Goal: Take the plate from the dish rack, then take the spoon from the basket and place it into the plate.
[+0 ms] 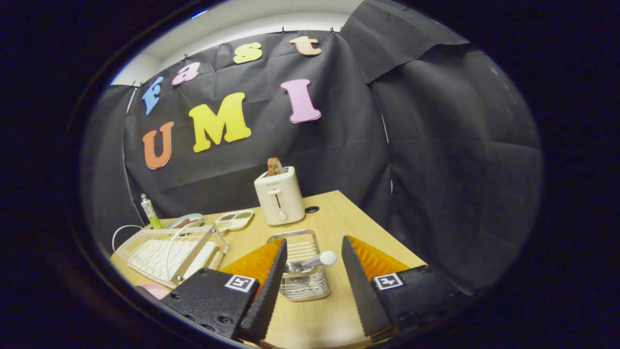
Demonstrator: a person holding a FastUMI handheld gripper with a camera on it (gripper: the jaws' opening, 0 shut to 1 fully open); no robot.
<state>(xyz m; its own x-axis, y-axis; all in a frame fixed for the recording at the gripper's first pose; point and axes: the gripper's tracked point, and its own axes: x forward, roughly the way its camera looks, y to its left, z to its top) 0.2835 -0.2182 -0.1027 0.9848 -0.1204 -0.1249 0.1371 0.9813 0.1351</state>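
Gripper view: the gripper (314, 247) hangs released, fingers spread wide above a wooden table (339, 208). Between them sits a wire basket (302, 286) with a spoon (317, 261) propped inside, handle knob up. Left stands the dish rack (167, 252), a pink plate (155, 290) just beside its near corner. Beyond, a white toaster (279, 196).
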